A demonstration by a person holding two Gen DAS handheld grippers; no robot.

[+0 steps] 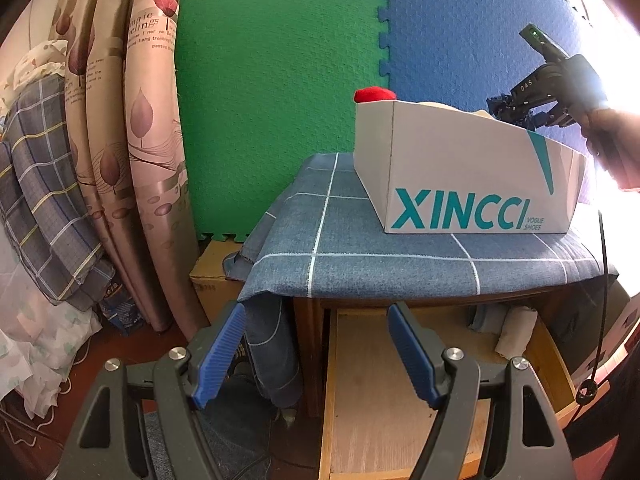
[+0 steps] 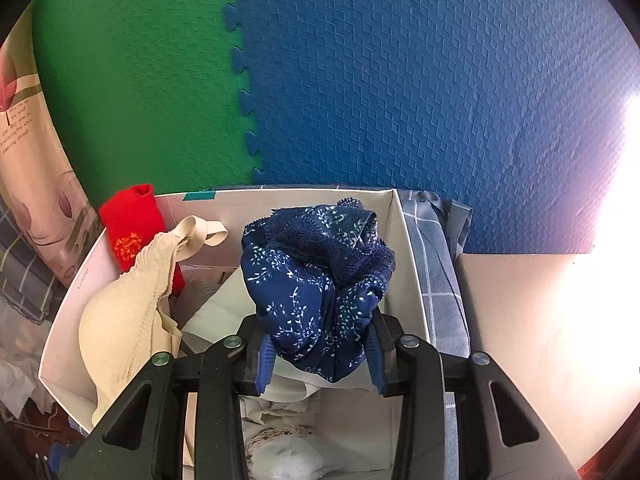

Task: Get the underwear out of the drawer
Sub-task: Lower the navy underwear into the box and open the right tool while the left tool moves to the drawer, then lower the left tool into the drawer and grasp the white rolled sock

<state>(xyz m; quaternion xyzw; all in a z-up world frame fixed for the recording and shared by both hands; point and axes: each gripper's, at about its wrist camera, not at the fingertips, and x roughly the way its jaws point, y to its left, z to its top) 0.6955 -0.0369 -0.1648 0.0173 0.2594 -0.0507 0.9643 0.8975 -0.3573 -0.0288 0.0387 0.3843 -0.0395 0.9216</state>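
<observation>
Right wrist view, right claw [image 2: 320, 360] clenched on navy floral underwear [image 2: 316, 280] over shoebox [image 2: 68, 320], left claw [image 1: 316, 356] released above open drawer [image 1: 376, 380]

Left tool [image 1: 316, 354] empty, blue pads spread wide, pointing forward and low. Right tool [image 2: 320, 354] raised, pads clamped, hand [image 1: 608, 132] on its grip.

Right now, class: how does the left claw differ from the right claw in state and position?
The left claw is open and empty; the right claw is shut on the navy floral underwear. The left claw points at the open wooden drawer; the right claw hangs over the white shoe box. Both have blue ribbed pads.
</observation>
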